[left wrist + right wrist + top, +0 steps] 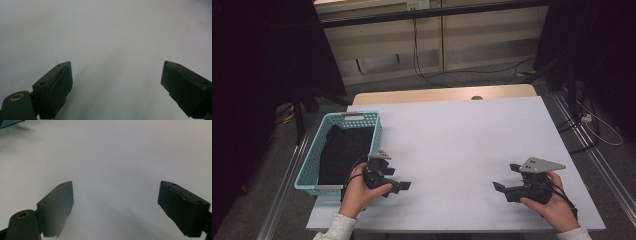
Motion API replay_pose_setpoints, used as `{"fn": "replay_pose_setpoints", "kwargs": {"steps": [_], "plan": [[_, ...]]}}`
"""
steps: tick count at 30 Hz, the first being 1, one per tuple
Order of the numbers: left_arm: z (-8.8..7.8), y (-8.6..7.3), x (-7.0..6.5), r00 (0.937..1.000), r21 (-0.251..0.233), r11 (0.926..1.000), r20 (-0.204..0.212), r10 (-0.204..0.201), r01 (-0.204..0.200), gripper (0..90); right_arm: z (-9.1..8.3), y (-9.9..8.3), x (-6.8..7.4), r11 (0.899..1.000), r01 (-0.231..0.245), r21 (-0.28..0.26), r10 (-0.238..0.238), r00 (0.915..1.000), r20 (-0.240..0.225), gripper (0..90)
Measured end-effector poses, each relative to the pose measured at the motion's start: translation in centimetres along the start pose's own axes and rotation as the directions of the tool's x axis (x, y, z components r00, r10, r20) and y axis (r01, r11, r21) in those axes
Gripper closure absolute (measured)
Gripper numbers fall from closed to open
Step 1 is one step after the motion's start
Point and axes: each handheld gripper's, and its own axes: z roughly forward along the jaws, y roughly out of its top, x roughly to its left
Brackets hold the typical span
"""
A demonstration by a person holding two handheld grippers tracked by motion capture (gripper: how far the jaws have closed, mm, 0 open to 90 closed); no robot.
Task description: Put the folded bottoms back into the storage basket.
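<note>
2 grippers low on white table (462,140) | basket (309,165) at 9 o'clock edge, black cloth (343,150) inside | left gripper (404,186) just right of basket, jaws apart, empty | right gripper (498,186) at 4 o'clock, jaws wide, empty

Left hand (359,192) enters from the bottom edge, pale sleeve at the wrist, wrapped around the left gripper (401,186). Gripper lies low and roughly level, jaws pointing toward the person's right. Jaws stand wide apart, nothing between them.

Right hand (557,207) comes in at the lower right corner, cupping the right gripper (498,187) from behind. Its jaws point toward the person's left, facing the other gripper. Jaws spread wide, gap bare. Grippers well apart.
</note>
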Motion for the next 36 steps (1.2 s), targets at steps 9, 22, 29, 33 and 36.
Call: {"fn": "replay_pose_setpoints", "kwargs": {"steps": [9, 22, 29, 33, 36], "plan": [[0.1, -0.4, -0.2, 0.9997, -0.003, 0.9998, 0.007, 0.021, -0.021, 9.6, -0.1, -0.2, -0.1, 1.0, 0.002, 0.006, -0.002, 1.0, -0.001, 12.9], [0.0, -1.0, -0.5, 0.9986, -0.019, 0.9986, 0.02, 0.05, -0.049, 9.6, 0.0, -0.3, 0.0, 1.0, 0.008, 0.014, -0.008, 1.0, -0.005, 12.9], [0.0, -1.3, -0.7, 0.9979, -0.017, 0.998, 0.021, 0.061, -0.061, 9.2, 0.0, -0.3, -0.1, 1.0, 0.009, 0.016, -0.009, 1.0, -0.005, 12.8], [0.1, -1.5, -0.7, 0.9972, -0.021, 0.9972, 0.019, 0.072, -0.072, 9.0, 0.0, -0.3, -0.1, 1.0, 0.006, 0.02, -0.006, 1.0, -0.003, 12.8], [0.1, -1.6, -0.7, 0.9965, -0.027, 0.9964, 0.023, 0.081, -0.08, 8.4, 0.0, -0.4, -0.1, 1.0, 0.007, 0.026, -0.007, 1.0, -0.003, 12.8]]}}
